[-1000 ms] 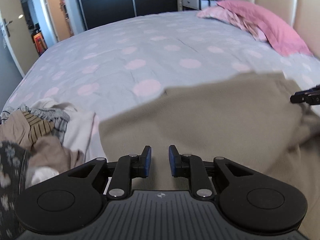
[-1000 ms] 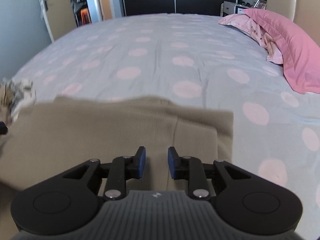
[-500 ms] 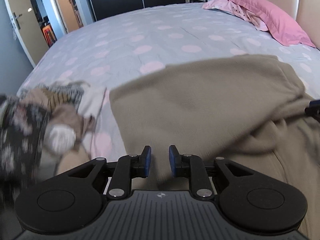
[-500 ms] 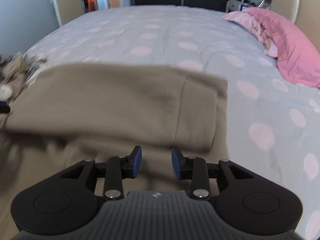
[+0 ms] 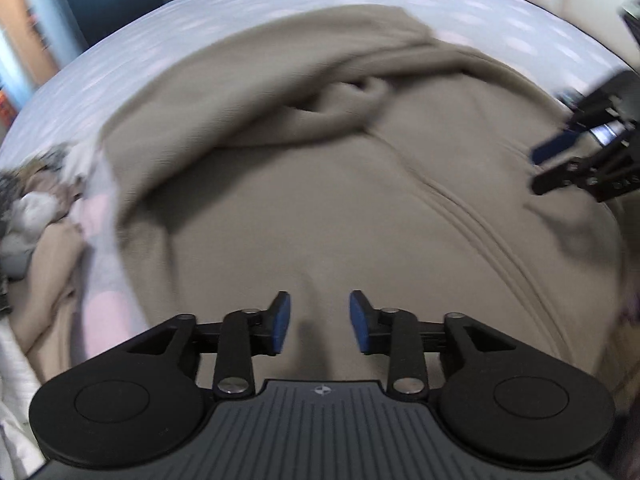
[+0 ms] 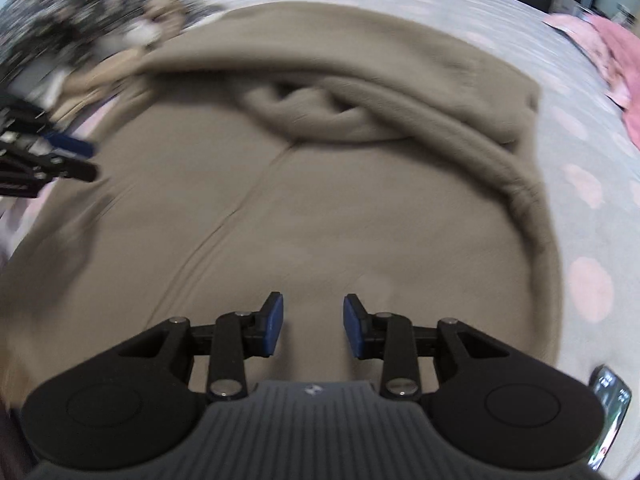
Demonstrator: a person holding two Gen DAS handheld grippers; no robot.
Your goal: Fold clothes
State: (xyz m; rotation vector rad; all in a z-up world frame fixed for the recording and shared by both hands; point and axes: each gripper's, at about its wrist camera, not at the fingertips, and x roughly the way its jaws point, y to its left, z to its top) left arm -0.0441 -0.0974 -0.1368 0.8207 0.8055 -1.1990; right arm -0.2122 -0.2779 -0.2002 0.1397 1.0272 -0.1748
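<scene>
A beige fleece garment [image 5: 320, 200] lies spread over the bed, its far part folded back in a bunched roll [image 6: 320, 116], with a centre seam running toward me. My left gripper [image 5: 319, 322] hovers over the garment's near part; its jaws are opening and nothing sits between the blue pads. The right gripper [image 6: 313, 326] stands open over the same fabric, also with nothing between its pads. Each gripper shows in the other's view: the right gripper [image 5: 540, 170] at the right edge, the left gripper [image 6: 86, 160] at the left edge. Both views are motion-blurred.
A heap of mixed clothes [image 5: 32, 208] lies left of the garment and is seen again as clothes [image 6: 72, 20]. Pink pillows [image 6: 616, 52] rest at the far right on the grey bedspread [image 6: 588, 184] with pink dots. A phone [image 6: 610, 400] lies near the right gripper.
Both grippers have drawn back over the garment and tipped downward. Their jaws stand wider than before. The garment's far edge, flat earlier, now lies folded back and bunched.
</scene>
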